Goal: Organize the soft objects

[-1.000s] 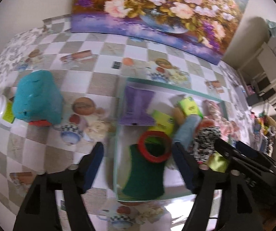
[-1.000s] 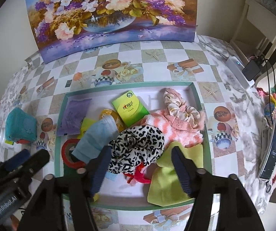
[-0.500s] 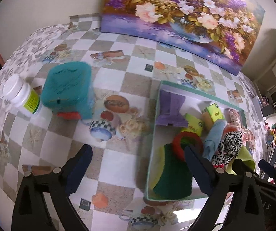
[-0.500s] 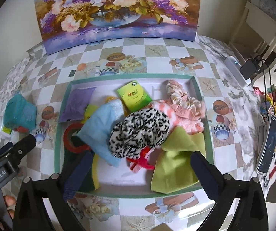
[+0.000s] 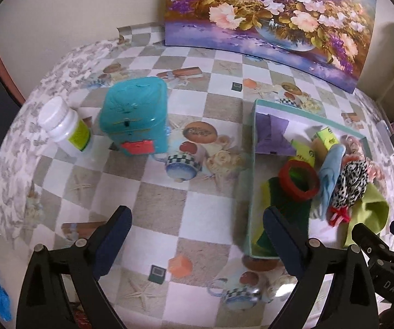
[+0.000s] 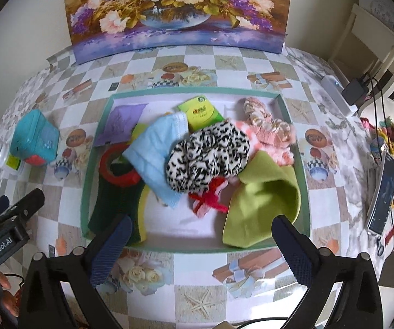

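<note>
A shallow tray sits at the centre of the table, in front of a flower painting propped against the wall. Inside it, a folded cloth lies in the far left corner, a tape ring nearer on the left atop a dark cloth. A spotted scrunchie sits mid-tray, partly over a towel on its left, with a small packet behind and a fuzzy sock to the right. A felt cloth fills the near right corner. Left of the tray stands a lidded box, a bottle just beside it.
</note>
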Tool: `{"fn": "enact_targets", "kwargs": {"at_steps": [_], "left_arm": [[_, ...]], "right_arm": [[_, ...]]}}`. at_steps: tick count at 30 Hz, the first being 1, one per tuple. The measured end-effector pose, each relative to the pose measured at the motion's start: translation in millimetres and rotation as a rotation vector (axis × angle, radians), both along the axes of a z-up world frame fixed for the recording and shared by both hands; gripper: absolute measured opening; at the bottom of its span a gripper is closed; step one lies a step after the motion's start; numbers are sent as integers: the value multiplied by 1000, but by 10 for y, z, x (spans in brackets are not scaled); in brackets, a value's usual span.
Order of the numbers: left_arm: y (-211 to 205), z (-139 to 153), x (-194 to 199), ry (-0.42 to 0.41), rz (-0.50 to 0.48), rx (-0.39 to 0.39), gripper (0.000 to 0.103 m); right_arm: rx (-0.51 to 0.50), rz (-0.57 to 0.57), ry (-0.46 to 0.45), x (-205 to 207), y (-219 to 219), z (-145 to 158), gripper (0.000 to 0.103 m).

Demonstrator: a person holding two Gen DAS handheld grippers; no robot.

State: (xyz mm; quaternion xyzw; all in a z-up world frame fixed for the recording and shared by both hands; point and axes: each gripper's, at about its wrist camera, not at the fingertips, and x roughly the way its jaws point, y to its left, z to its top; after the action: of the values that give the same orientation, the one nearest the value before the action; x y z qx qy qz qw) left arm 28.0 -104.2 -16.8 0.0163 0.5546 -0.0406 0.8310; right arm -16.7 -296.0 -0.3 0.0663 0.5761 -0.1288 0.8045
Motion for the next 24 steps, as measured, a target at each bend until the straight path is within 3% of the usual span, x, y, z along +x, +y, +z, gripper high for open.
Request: {"fn": "enact_targets", "kwargs": {"at_steps": [9, 18, 24], "left_arm": [[41, 15, -193, -11, -29, 15, 96], [101, 54, -295, -55, 5, 78, 96], [157, 59, -343, -54, 17, 72, 96]], "right_arm": [[8, 8, -12, -119, 62, 18, 103], [4, 14, -28, -211, 115, 56, 103], [1, 19, -38, -252, 146, 74, 103]]}}
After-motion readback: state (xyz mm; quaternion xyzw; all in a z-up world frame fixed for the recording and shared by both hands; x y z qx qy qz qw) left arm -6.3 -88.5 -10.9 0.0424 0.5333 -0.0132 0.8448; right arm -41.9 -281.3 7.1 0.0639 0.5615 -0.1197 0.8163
